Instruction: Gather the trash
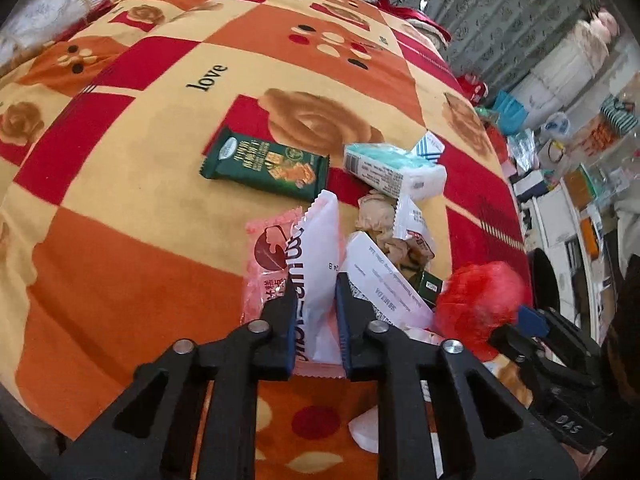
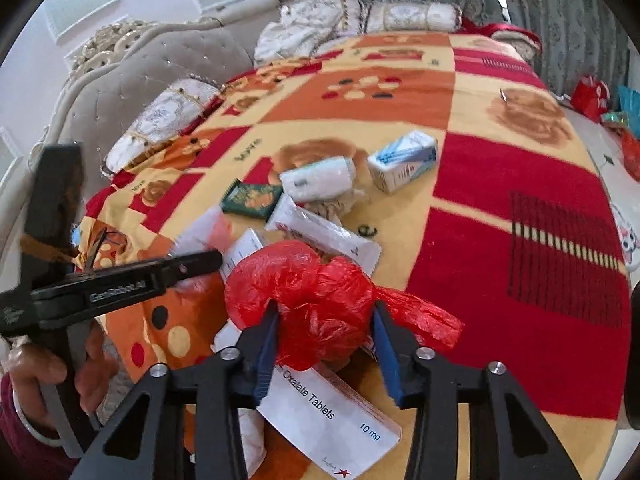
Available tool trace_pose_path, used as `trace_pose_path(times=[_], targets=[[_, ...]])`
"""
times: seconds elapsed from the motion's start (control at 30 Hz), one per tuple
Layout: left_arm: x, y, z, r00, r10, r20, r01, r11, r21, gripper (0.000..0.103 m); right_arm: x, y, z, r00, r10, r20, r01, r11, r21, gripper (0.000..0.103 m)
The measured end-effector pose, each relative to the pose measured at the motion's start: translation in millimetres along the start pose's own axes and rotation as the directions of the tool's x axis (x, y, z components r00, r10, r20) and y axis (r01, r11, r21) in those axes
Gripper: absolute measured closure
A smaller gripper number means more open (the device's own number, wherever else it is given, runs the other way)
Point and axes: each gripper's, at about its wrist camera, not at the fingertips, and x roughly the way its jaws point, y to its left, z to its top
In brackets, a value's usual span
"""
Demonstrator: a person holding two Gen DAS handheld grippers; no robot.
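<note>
Closed tight on a white wrapper [image 1: 320, 264] at lower centre of the left wrist view: the left gripper [image 1: 314, 320], its fingers [image 1: 286, 320] pinching the thin film over a pink sachet [image 1: 266, 264]. Clamped on a crumpled red plastic bag [image 2: 316, 312] at lower centre of the right wrist view: the right gripper [image 2: 326, 340], jaws partway closed, pads pressing into the bag's sides. Scattered across the patterned bed blanket [image 1: 120, 240] beyond, toward frame centre: a green snack packet [image 1: 266, 164], a tissue pack [image 1: 394, 172], a tablet box [image 2: 332, 416]. Likely feather-light, soft and slippery, both film pieces; apt to slide or tear if pinched at a corner. Best taken across a bunched fold. Boxes probably stiffer, lightly crushable; better gripped across the narrow faces.
</note>
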Motion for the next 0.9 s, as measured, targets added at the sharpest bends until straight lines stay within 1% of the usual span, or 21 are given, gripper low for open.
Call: trace_pose_path(times=[0.07, 0.17, 0.23, 0.3, 0.4, 0.47, 0.57, 0.6, 0.63, 0.67, 0.7, 0.73, 0.77, 0.83, 0.9], targets=[[-10, -2, 2, 1.000, 0.005, 0.027, -0.005, 1.000, 0.008, 0.094, -11, 4, 3, 1.000, -0.007, 0.028, 0.007, 1.000, -0.025, 0.063], [-29, -8, 8, 0.997, -0.013, 0.071, 0.012, 1.000, 0.017, 0.095, -26, 5, 8, 0.998, -0.017, 0.068, 0.020, 0.999, -0.039, 0.063], [-42, -17, 12, 0.994, -0.022, 0.102, 0.019, 0.999, 0.035, 0.095, -37, 3, 11, 0.995, -0.016, 0.095, 0.019, 0.999, -0.034, 0.063], [-51, -28, 16, 0.992, -0.037, 0.122, 0.030, 0.998, 0.059, 0.095, -48, 0, 14, 0.992, -0.033, 0.122, 0.037, 0.999, -0.031, 0.063], [-58, -40, 20, 0.989, -0.034, 0.143, 0.022, 0.996, 0.087, 0.095, -54, -9, 16, 0.990, -0.052, 0.130, 0.055, 0.998, -0.012, 0.063], [-57, -39, 20, 0.990, -0.015, 0.139, 0.005, 0.998, 0.069, 0.095, -58, -16, 15, 0.990, -0.057, 0.127, 0.057, 0.998, 0.007, 0.063], [-50, -23, 17, 0.993, 0.006, 0.116, -0.005, 1.000, -0.006, 0.092, -61, -22, 12, 0.990, -0.066, 0.123, 0.065, 0.998, 0.012, 0.063], [-47, -16, 14, 0.995, 0.008, 0.103, -0.005, 1.000, -0.028, 0.081, -61, -24, 11, 0.991, -0.063, 0.116, 0.062, 0.998, 0.016, 0.063], [-45, -9, 10, 0.995, 0.016, 0.099, -0.011, 0.999, -0.049, 0.060, -60, -26, 10, 0.992, -0.059, 0.111, 0.057, 0.998, 0.020, 0.063], [-44, -4, 5, 0.994, 0.024, 0.106, -0.017, 0.998, -0.068, 0.049, -59, -27, 9, 0.993, -0.054, 0.106, 0.052, 0.998, 0.025, 0.063], [-43, 2, -3, 0.992, 0.031, 0.125, -0.019, 0.996, -0.093, 0.035, -58, -28, 8, 0.994, -0.051, 0.101, 0.049, 0.998, 0.028, 0.063], [-42, 4, -9, 0.991, 0.035, 0.130, -0.022, 0.995, -0.097, 0.033, -56, -29, 8, 0.994, -0.048, 0.096, 0.045, 0.999, 0.031, 0.063], [-40, 6, -14, 0.991, 0.044, 0.124, -0.032, 0.995, -0.093, 0.033, -55, -29, 7, 0.995, -0.043, 0.092, 0.041, 0.999, 0.031, 0.063], [-30, 9, -24, 0.992, 0.079, 0.097, -0.072, 0.994, -0.077, 0.033, -53, -27, 7, 0.995, -0.039, 0.090, 0.036, 0.999, 0.029, 0.063], [-16, 12, -34, 0.992, 0.111, 0.052, -0.108, 0.992, -0.062, 0.033, -50, -26, 7, 0.996, -0.036, 0.084, 0.034, 0.999, 0.024, 0.063]])
